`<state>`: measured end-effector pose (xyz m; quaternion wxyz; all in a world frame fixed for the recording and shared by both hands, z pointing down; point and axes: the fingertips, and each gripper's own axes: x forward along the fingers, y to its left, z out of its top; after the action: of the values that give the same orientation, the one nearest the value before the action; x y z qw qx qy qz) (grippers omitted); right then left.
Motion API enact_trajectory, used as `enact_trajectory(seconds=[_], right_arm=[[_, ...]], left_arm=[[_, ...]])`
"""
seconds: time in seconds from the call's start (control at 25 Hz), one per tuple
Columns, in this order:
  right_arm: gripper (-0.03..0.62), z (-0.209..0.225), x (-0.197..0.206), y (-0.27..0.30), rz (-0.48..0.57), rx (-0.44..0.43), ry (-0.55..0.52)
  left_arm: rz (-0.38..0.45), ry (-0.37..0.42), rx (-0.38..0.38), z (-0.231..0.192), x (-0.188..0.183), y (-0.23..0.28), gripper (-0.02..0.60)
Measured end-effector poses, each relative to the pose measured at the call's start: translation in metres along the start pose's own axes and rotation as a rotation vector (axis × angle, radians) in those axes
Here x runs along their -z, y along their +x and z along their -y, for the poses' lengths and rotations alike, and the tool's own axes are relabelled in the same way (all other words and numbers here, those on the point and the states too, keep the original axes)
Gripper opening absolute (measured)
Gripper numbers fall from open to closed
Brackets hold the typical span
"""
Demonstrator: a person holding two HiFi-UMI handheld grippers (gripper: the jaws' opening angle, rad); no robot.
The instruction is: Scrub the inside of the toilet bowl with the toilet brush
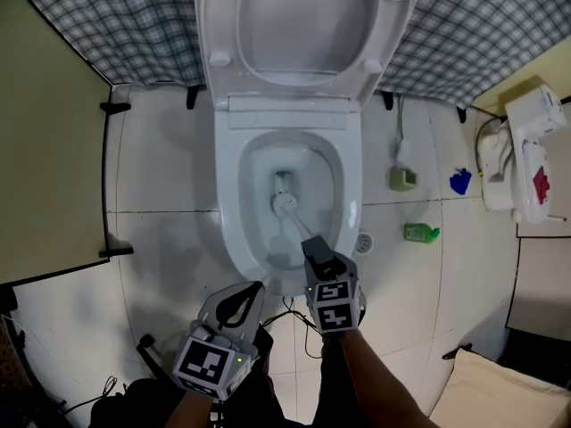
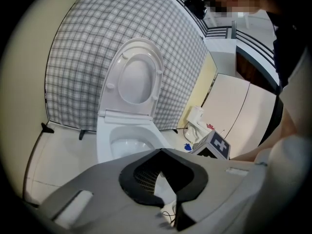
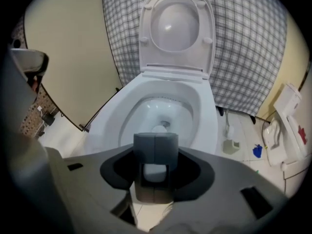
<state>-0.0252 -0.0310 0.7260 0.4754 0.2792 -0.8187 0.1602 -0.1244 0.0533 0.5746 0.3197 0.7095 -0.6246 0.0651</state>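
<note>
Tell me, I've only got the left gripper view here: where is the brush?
Observer: The brush has its head at the bottom of the toilet bowl, by the drain.
Operator: What's holding it?
Observer: The right gripper is clamped on its handle.
Operator: Anything lying around on that side?
Observer: A green bottle sits on the floor, right of the bowl.

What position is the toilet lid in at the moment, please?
Raised. The toilet lid stands up in front of the checked cloth, leaving the bowl open, with the brush head inside.
</note>
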Motion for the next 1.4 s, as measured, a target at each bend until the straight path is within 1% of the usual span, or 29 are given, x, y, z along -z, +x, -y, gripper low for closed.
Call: enact_trajectory(seconds=[0.2, 0.36, 0.48, 0.68, 0.84, 1.04, 1.24, 1.4], right_arm=[[0.201, -0.004, 0.011, -0.037, -0.056, -0.034, -0.071], [0.201, -0.004, 0.014, -0.072, -0.102, -0.077, -0.142], [0.199, -0.003, 0.013, -0.097, -0.136, -0.111, -0.204], [0.199, 0.0, 0.014, -0.13, -0.182, -0.147, -0.249], [0.199, 0.009, 0.012, -0.137, -0.217, -0.112, -0.314], [0.199, 0.03, 0.001, -0.116, -0.223, -0.012, -0.413], [0.199, 0.055, -0.027, -0.087, -0.208, 0.062, -0.474], [0.199, 0.074, -0.05, -0.077, -0.194, 0.118, -0.494]], left_arm=[[0.018, -0.002, 0.019, 0.021, -0.001, 0.001, 0.006], [0.027, -0.009, 0.033, 0.036, -0.002, -0.003, 0.006], [0.045, -0.016, 0.036, 0.042, -0.005, -0.006, 0.006], [0.067, -0.018, 0.034, 0.043, -0.008, -0.014, 0.006], [0.074, -0.022, 0.027, 0.038, -0.009, -0.021, 0.006], [0.058, -0.026, 0.018, 0.033, -0.002, -0.025, 0.006], [0.049, -0.038, 0.004, 0.027, 0.002, -0.028, 0.006], [0.043, -0.033, -0.011, 0.018, 0.004, -0.031, 0.006]])
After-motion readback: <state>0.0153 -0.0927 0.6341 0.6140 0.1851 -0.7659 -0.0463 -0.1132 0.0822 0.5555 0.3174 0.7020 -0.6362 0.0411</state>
